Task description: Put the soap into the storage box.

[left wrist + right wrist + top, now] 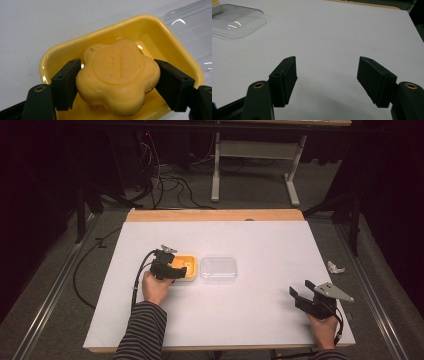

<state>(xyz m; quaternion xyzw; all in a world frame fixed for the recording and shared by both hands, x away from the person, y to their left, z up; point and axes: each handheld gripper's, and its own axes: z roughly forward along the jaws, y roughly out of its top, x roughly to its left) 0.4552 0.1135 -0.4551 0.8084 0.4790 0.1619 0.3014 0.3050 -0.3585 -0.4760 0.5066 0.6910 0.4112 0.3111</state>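
Soap, flower-shaped and pale orange, sits clamped in our left gripper over the yellow dish. Our right gripper gapes empty above the white table. From above, a clear lid adjoins the dish; dark room behind.

Striped dark sleeve, black grippers, brass-ringed screw holes, black cables, grey three-cornered plates

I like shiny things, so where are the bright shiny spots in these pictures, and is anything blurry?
In the left gripper view, white glare streaks sit on the clear lid and small glints on the yellow dish rim; the soap looks sharp. In the right gripper view, the lid shines too, and the jaws are soft. The high view has dark surroundings beyond the table.
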